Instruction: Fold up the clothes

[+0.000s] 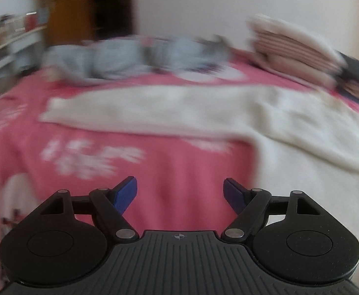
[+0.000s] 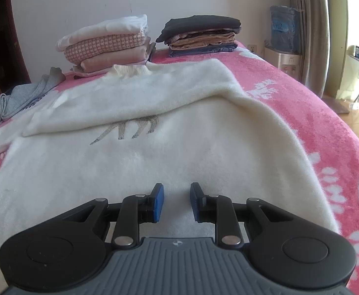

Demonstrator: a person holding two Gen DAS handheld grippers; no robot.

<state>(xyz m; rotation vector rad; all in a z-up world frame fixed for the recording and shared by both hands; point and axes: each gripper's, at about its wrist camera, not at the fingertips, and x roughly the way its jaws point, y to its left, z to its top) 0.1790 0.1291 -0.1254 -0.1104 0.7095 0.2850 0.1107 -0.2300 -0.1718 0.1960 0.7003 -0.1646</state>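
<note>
— Starting with the left wrist view, what do we have?

— We see the left hand-held gripper (image 1: 180, 191) with its blue fingers (image 1: 126, 194) spread wide and nothing between them, only the pink bedspread (image 1: 179, 172) below. The whole picture is smeared. The cream sweater (image 1: 290, 123) lies on the bed ahead and to the right of the fingers, one long sleeve reaching left across the pink cover. Behind it we make out a grey garment (image 1: 100, 61) and a stack of folded clothes (image 1: 290, 46) at the far right, both too blurred for detail.

— And the right wrist view?

— Here it is sharp. Our right hand-held gripper (image 2: 177, 202) sits over the lower body of the cream sweater (image 2: 167, 159), jaws parted by a narrow gap. We see sweater fabric showing in that gap, but the pads are not pressing on it; we cannot tell whether the tips touch the cloth.

— How does the sweater lie?

— Flat on the pink bedspread (image 2: 314, 113), collar away from us, its right sleeve folded across the chest over an embroidered animal. Beyond the collar stand a light folded stack (image 2: 105, 44) and a dark folded stack (image 2: 201, 35) side by side against the wall. The grey garment (image 2: 19, 98) lies at the left.
</note>
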